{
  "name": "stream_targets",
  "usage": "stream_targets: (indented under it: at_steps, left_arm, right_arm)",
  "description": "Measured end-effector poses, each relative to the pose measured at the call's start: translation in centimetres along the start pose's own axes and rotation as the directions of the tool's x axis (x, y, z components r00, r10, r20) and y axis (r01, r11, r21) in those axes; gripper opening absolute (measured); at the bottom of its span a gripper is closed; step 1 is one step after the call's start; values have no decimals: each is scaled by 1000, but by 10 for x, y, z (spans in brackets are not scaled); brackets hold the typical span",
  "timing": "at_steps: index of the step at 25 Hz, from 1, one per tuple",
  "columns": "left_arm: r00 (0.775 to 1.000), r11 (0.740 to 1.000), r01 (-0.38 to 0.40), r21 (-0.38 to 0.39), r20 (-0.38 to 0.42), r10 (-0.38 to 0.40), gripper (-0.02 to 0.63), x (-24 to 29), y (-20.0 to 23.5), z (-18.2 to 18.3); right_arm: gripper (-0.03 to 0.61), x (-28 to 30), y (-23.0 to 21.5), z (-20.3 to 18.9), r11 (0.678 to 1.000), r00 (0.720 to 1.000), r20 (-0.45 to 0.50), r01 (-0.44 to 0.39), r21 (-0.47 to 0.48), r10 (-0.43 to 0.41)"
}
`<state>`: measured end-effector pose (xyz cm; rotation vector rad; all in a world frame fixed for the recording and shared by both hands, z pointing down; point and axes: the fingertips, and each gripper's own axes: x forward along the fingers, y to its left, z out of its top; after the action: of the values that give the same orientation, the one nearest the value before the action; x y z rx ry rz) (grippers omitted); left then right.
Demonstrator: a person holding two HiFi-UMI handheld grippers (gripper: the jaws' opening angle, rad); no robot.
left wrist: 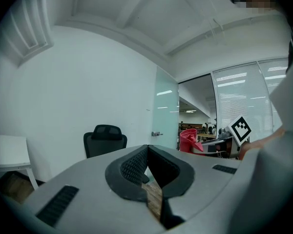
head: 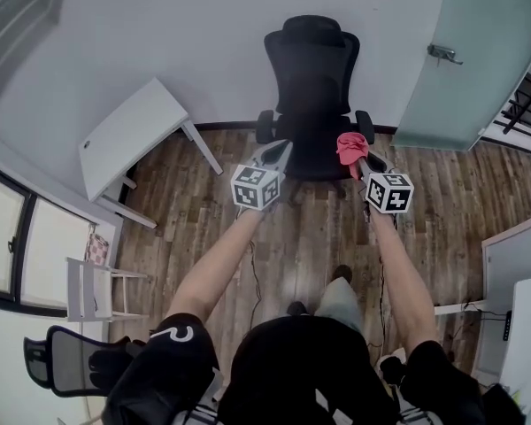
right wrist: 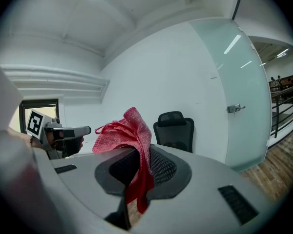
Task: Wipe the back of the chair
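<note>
A black office chair (head: 311,87) stands against the white wall, facing me, its mesh back (head: 311,56) upright; it also shows as the chair (left wrist: 105,140) and the chair (right wrist: 174,129) in the gripper views. My right gripper (head: 355,155) is shut on a red cloth (head: 350,146), which bunches above the jaws as the red cloth (right wrist: 129,140). My left gripper (head: 277,156) is shut with nothing in it. Both hover in front of the chair's seat, short of the back.
A white desk (head: 133,137) stands tilted at the left wall. A frosted glass door (head: 478,56) is at the right. Wooden floor (head: 203,228) lies below. A white folding stool (head: 93,286) and another mesh chair (head: 66,357) sit near my left side.
</note>
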<state>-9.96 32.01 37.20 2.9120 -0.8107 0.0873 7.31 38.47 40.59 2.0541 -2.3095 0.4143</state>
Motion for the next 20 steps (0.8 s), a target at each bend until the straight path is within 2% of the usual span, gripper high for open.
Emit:
stream_targets:
  at_steps: [6, 15, 20]
  left_arm:
    - [999, 999, -38, 1, -12, 38, 25, 62, 33, 0]
    - [993, 993, -114, -6, -31, 114, 25, 184, 81, 22]
    - [988, 989, -150, -18, -28, 149, 25, 233, 95, 32]
  right_arm:
    - [69, 66, -50, 15, 999, 999, -3, -32, 21, 32]
    - [69, 173, -143, 73, 993, 993, -31, -117, -14, 116]
    - [69, 216, -184, 92, 987, 987, -46, -157, -25, 156]
